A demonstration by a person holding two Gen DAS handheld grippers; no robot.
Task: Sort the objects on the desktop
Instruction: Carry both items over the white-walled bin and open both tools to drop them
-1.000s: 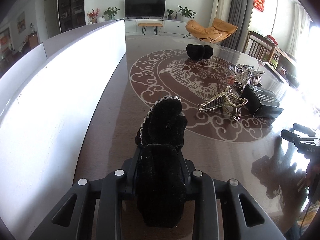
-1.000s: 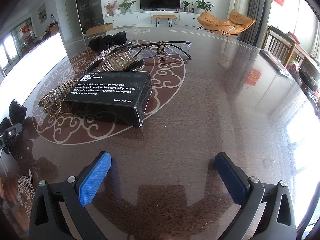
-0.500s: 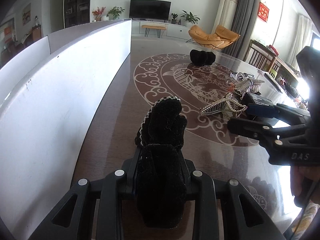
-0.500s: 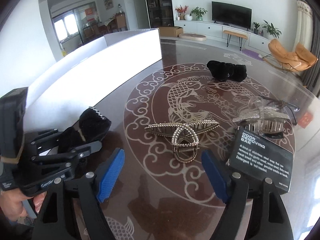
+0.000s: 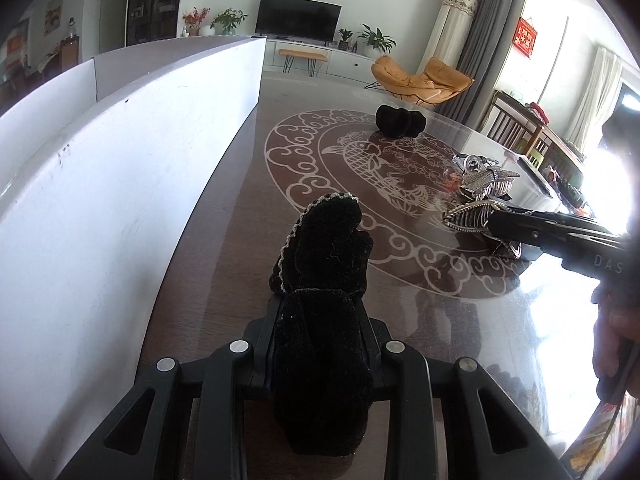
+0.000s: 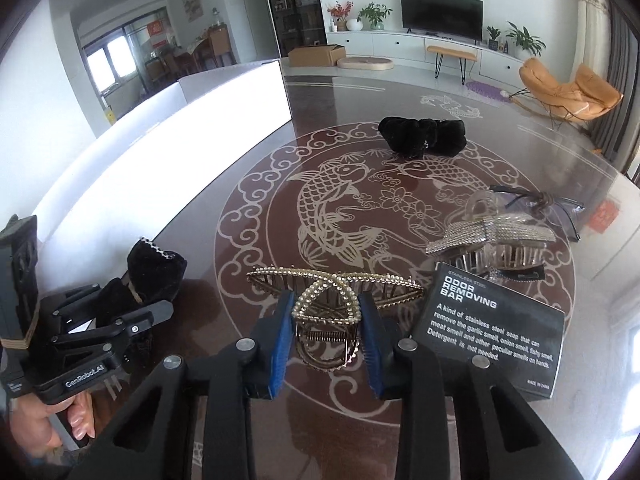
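Closing our right gripper point(image 6: 326, 334) around the gold pearl-trimmed hair claw point(image 6: 334, 300), we have its blue pads point(image 6: 280, 344) at either side of the claw's loop, which lies on the glossy table point(image 6: 256, 208) just left of the black box point(image 6: 490, 326). Our left gripper point(image 5: 320, 344) has its fingers pinched tight on a black velvet scrunchie point(image 5: 324, 264), held beside the white bin wall point(image 5: 120, 184). Farther off on the table lie another black scrunchie point(image 6: 422, 136), a rhinestone claw point(image 6: 490, 240) and glasses point(image 6: 556, 208).
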